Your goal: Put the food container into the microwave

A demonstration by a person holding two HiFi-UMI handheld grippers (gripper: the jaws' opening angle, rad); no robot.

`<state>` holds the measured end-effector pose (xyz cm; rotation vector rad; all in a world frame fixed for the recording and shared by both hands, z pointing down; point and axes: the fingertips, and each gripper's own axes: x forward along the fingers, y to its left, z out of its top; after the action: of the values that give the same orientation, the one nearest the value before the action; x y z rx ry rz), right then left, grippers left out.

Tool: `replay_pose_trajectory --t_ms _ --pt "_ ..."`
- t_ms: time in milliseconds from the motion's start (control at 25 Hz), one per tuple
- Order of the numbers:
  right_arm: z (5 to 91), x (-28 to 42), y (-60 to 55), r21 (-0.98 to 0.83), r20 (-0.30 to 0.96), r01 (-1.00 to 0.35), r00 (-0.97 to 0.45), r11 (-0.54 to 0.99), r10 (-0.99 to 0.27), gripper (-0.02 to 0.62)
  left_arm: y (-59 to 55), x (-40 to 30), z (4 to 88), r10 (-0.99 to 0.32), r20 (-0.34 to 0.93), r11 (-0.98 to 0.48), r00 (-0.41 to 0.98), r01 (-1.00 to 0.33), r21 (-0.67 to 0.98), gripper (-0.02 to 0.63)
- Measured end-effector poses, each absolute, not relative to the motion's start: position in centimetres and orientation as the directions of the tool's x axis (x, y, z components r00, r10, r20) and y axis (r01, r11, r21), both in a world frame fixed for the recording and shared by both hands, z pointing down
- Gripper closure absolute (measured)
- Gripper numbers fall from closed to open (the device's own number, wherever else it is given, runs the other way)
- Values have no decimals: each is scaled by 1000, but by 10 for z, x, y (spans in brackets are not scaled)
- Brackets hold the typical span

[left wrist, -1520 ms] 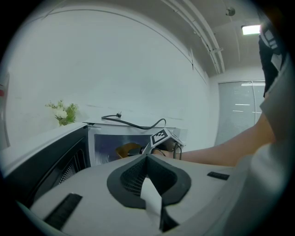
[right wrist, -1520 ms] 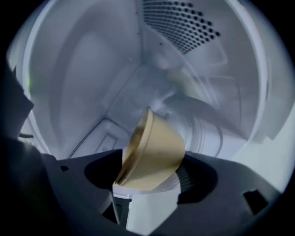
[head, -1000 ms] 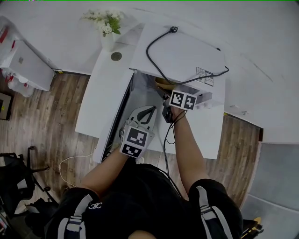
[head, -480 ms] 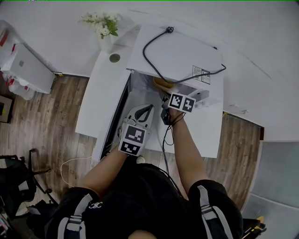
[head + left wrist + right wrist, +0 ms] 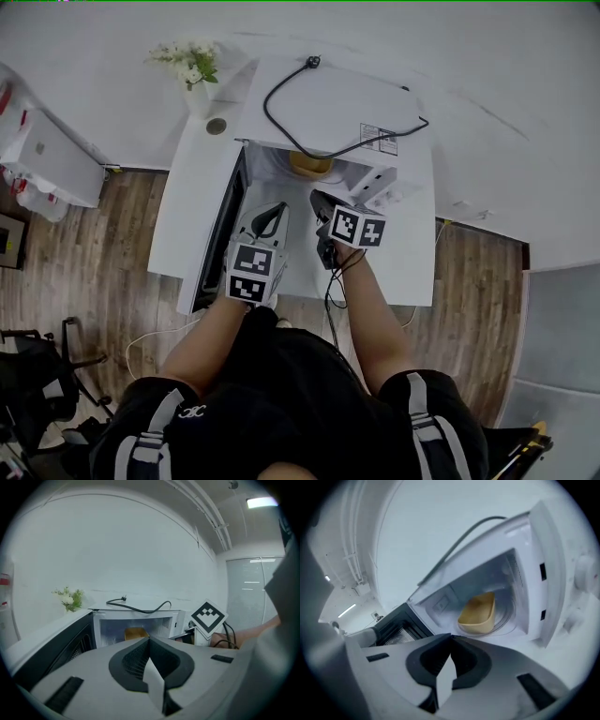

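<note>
The yellow food container (image 5: 308,164) sits inside the open white microwave (image 5: 347,98), on the turntable, with nothing holding it. It also shows as the container (image 5: 478,613) in the right gripper view and, partly hidden behind the jaws, as the container (image 5: 135,633) in the left gripper view. My right gripper (image 5: 317,197) is in front of the microwave's opening, apart from the container, and the right gripper (image 5: 451,637) is shut on nothing. My left gripper (image 5: 278,207) hangs beside it near the door, and the left gripper (image 5: 150,640) is shut and empty too.
The microwave's dark door (image 5: 217,234) stands swung open to the left. A black power cord (image 5: 281,112) lies across the microwave's top. A small vase of flowers (image 5: 192,67) stands on the white table (image 5: 187,197) behind the door. The floor around the table is wood.
My right gripper has drawn back from the microwave's opening toward me, leaving the container inside. The left gripper has shifted slightly left and back.
</note>
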<state>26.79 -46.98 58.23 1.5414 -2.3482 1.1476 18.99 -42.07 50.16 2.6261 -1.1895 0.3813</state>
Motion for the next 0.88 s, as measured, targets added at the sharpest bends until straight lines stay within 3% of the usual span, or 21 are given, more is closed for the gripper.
replay_pose_trajectory --t_ms 240,520,880 --pt "514 287 -435 -381 309 -882 -404 277 -861 595 -407 205 486 -703 301 -652 644 -753 86 597" --pt "455 310 -395 -120 138 -964 -251 236 -958 595 -392 231 470 -699 248 -679 671 -731 63 597" --pt "437 328 -374 -95 71 -986 -145 138 -987 597 -390 245 455 -691 212 -698 691 -714 51 597"
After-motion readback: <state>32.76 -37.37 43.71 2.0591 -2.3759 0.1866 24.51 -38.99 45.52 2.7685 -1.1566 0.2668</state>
